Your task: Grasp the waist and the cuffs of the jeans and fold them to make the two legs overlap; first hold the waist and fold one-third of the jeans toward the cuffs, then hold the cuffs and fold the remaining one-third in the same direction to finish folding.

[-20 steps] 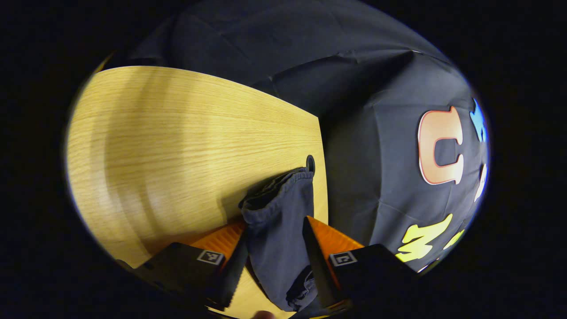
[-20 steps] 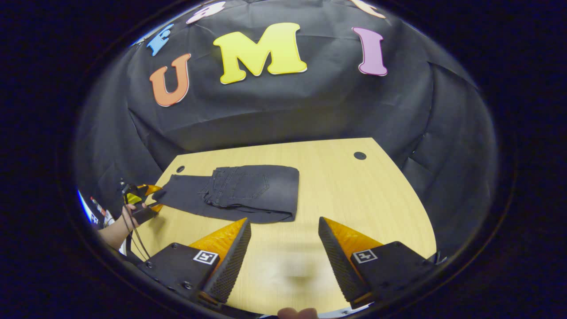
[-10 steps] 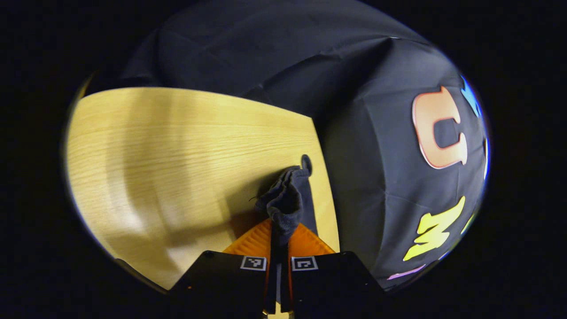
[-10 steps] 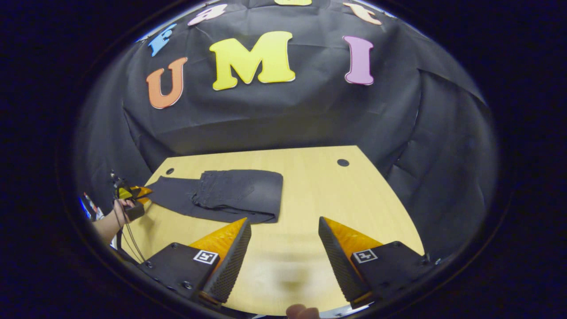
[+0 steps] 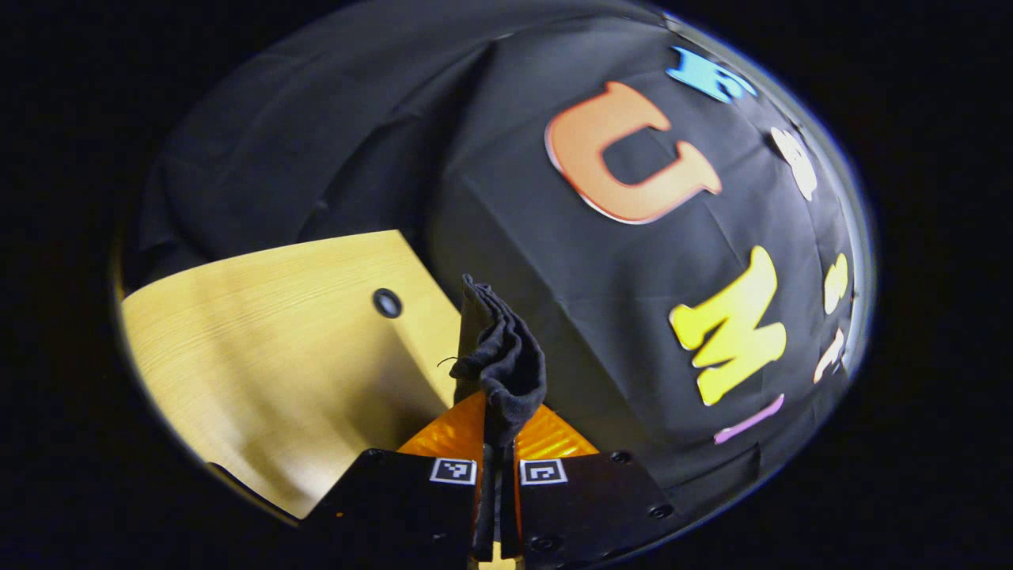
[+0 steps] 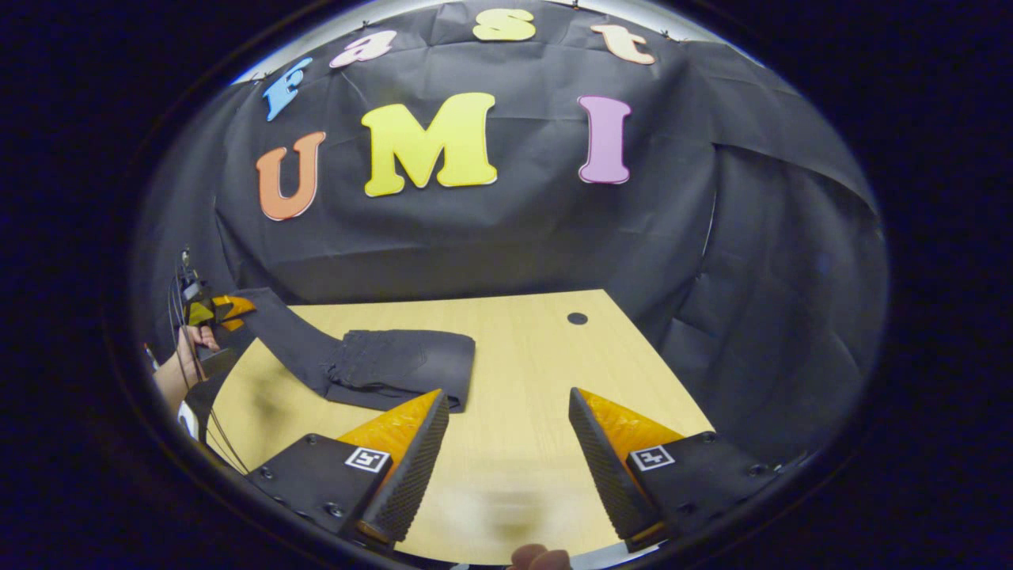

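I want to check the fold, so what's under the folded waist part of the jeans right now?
Under the folded waist section lies the jeans' own leg layer, its edge showing along the front, resting on the table. The leg runs up to the left gripper, holding the cuff. Anything beneath the fold is covered.

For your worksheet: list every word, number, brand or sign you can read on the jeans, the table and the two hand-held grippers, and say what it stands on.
No readable text on any of them.
Jeans: any label is too small to make out.
Table: no writing.
Right hand-held gripper: square black-and-white markers, patterns and not words.
Left hand-held gripper, shut on the jeans: the same kind of squares.
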A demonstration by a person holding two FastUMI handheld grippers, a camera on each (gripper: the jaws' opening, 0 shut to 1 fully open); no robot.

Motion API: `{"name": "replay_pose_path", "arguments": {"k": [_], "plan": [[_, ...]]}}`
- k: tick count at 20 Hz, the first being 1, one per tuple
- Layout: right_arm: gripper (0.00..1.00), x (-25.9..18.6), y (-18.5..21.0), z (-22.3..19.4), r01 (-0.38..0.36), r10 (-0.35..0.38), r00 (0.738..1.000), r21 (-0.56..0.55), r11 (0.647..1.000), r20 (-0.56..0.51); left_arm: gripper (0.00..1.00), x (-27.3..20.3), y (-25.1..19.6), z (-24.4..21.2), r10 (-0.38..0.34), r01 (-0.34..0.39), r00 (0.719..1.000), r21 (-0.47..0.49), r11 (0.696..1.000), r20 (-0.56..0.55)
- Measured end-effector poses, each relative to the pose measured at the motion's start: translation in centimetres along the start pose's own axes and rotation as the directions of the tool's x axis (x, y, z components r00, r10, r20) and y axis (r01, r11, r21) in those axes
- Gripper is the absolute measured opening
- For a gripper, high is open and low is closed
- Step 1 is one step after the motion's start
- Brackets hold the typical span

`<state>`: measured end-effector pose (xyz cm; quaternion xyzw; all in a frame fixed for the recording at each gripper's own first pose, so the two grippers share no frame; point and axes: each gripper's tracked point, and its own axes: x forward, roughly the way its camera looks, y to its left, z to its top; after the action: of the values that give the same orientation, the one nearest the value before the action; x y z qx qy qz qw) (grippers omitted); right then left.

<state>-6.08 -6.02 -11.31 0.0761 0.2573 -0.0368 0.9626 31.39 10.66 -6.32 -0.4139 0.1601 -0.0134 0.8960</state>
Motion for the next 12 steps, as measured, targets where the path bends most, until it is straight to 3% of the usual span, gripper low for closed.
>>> {"name": "replay_pose_path", "arguments": {"k": [5,9,12], "plan": [[0.94,-1.7,-3.6,0.2,0.042,-0.044,0.998,0.066,0.997,0.037,0.06,-1.0,-10.3,-5.6,-0.071,0.079,0.997,0.242,0.967,-0.043],[0.94,-3.1,-7.8,-0.9,0.104,-0.109,0.993,0.130,0.986,0.038,0.06,0.5,-13.7,-11.9,-0.043,0.078,0.995,0.463,0.883,-0.084],[0.94,-3.7,-10.9,-2.6,0.165,-0.169,0.986,0.175,0.971,0.003,0.06,2.2,-13.7,-17.8,-0.031,0.087,0.993,0.558,0.825,-0.110]]}}
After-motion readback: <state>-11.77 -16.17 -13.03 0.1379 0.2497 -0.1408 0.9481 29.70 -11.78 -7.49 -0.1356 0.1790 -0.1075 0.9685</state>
